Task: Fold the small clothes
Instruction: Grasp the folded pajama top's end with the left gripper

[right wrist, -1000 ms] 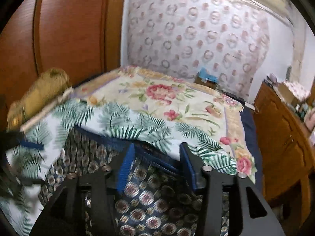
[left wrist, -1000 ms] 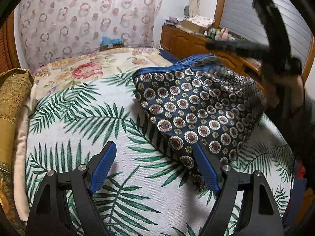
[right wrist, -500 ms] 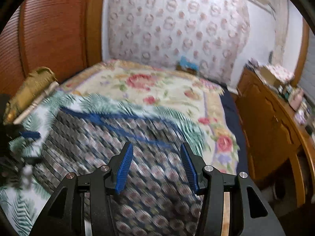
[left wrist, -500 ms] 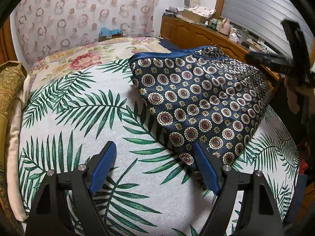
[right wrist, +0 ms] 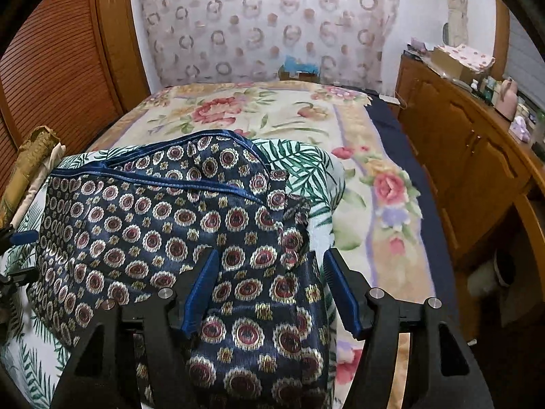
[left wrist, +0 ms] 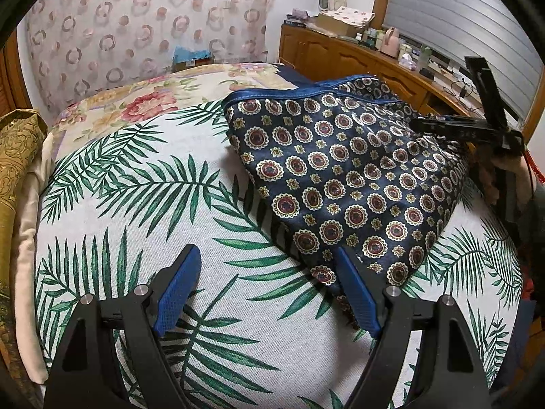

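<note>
A navy garment patterned with red-and-gold medallions and edged in blue trim lies folded on a palm-leaf cloth spread over the bed, whose floral blanket shows beyond it. In the left wrist view the left gripper has its jaws spread wide, the blue-padded fingers well apart over the cloth; the left pad sits above bare leaf print, while the right pad is at the garment's near corner, just beside or touching its edge, though contact cannot be confirmed, and nothing is gripped between them. In the right wrist view the right gripper is also wide open, its jaws hanging over the near part of the garment, with the patterned fabric filling the space between the two blue pads; whether the pads touch the fabric cannot be told, and they do not pinch it. From the left wrist view the right gripper appears at the garment's far right side, held by a hand. A folded golden cloth lies along the left edge of the bed, and a wooden cabinet with small bottles and boxes on top runs along the right wall.
</note>
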A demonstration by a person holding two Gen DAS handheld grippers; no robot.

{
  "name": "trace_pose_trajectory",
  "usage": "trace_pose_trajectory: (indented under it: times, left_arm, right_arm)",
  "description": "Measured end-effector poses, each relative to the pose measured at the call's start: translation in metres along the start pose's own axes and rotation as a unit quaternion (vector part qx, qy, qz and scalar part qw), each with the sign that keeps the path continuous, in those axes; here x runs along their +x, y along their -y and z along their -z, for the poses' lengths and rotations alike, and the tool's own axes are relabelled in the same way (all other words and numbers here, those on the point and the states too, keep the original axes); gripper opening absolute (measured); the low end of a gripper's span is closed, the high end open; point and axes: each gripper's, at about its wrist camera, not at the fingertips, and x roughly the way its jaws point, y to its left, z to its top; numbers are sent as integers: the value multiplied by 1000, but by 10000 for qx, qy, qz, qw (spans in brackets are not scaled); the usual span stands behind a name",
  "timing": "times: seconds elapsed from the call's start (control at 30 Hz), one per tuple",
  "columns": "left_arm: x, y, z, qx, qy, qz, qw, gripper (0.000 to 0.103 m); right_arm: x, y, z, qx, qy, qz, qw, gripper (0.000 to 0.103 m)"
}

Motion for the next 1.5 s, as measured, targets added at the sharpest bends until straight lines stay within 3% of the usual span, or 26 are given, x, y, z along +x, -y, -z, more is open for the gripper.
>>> trace_pose_trajectory:
  times: [0.43,0.53,0.9,1.07,1.2,1.23,1.33,1.4,1.5]
  left_arm:
    - [-1,1,-1,26,-15,-27,10000,82]
    - [-2,-2,-3,-104,4,39,9999,82]
    - [10,-22,-52,-568,61,397,9976,81]
    - [29,-29,-59,-755,-146,584,9953,61]
    - [31,-22,-55,-645,-121,498,9966,59]
    - [30,-21,-54,-631,-113,524,9966,52]
    - [32,-14,-52,-588,-178,792,9950,24]
    - [31,-10,-51,-492,-176,801,9954,17]
    - [22,-9,-53,-526,-82,933,9942,10]
  right_arm:
    - [21,15,0,123,-63,-487,9987,68]
    - [21,12,0,32,-66,-444,9990,63]
    - [20,7,2,-51,-72,-366,9993,59]
    - [19,6,3,-61,-74,-350,9993,59]
    - [19,6,3,-67,-76,-347,9993,58]
    - [19,6,3,-70,-74,-351,9993,58]
    - [17,3,3,-153,-45,-513,9986,37]
    - [16,-2,3,-277,-35,-597,9978,22]
    - [13,-5,4,-390,10,-577,9976,17]
